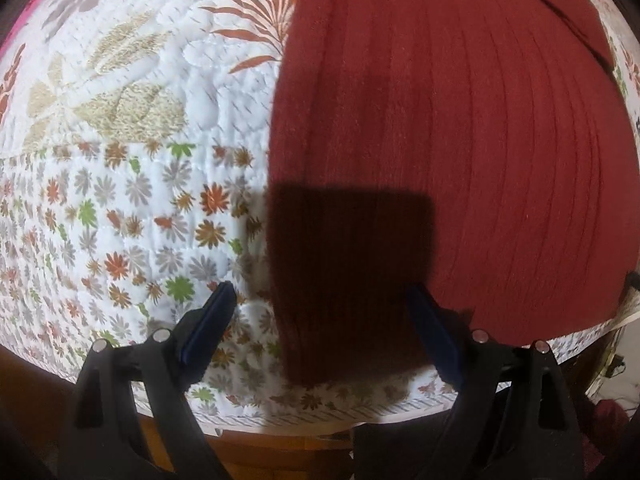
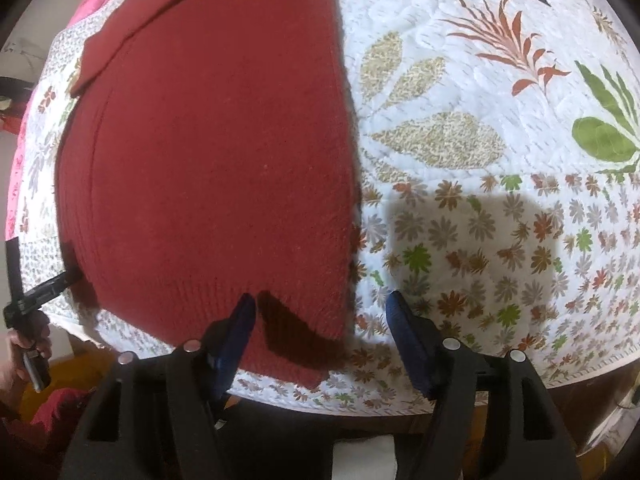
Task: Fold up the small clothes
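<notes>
1. Sweater (image 1: 440, 140) first: it's a dark red knit, lying flat on a quilted floral bedspread (image 1: 132, 184) over what looks like a bed. Its ribbed hem sits at the near edge, toward 6 o'clock in both wrist views.
2. Left gripper (image 1: 320, 312) hovers over the hem's left corner with its jaws spread wide and nothing between them. One blue pad (image 1: 212, 320) is over the quilt, the other over the knit, so my guess is it's lined up to bite that corner.
3. Right gripper (image 2: 320, 320) mirrors it at the other hem corner, jaws also spread and empty, straddling the sweater's side edge. In that view you can also spot the left gripper out at 8 o'clock with a hand (image 2: 20, 352) on its handle.
4. Why laid out like this? Flat and smoothed with both bottom corners reachable looks like the setup for lifting the hem and folding it up toward 12 o'clock. A sleeve (image 2: 120, 36) seems already tucked across the top, around 11 o'clock in the right view, though I can't tell exactly how it's folded.
5. Containers: none visible, no basket or bin anywhere in frame. A bit of pink fabric (image 2: 108, 0) shows past the quilt at 10 o'clock.
</notes>
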The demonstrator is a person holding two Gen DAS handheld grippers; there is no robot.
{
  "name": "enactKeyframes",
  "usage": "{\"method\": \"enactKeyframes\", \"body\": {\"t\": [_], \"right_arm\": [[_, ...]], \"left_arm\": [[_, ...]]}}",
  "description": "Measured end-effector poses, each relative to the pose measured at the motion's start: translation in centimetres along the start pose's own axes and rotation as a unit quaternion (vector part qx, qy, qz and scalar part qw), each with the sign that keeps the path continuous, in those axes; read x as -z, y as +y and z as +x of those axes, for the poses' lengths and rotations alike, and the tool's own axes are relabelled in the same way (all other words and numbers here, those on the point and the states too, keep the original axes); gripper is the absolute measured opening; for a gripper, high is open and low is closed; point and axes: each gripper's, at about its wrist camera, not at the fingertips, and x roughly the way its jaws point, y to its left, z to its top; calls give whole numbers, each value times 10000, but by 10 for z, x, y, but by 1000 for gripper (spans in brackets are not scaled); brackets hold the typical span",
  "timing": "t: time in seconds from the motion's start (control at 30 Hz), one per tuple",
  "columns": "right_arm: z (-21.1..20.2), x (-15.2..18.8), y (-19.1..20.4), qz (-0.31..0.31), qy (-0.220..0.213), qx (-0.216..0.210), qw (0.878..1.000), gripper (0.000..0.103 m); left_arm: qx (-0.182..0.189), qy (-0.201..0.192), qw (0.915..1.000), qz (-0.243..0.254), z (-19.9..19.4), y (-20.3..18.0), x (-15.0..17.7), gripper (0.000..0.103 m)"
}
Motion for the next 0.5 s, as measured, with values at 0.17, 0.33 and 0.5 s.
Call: {"method": "enactKeyframes", "body": {"t": [0.17, 0.33, 0.5], "right_arm": [[18, 8, 10, 125, 75, -183, 9997, 64], [19, 6, 6, 187, 183, -434, 9987, 46], [18, 5, 3, 101, 246, -507, 9984, 30]], "left_arm": [[209, 55, 9996, -164, 9, -17, -6, 75], [302, 83, 9994, -144, 6, -36, -18, 57], [426, 59, 9988, -252, 0, -36, -18, 28]]}}
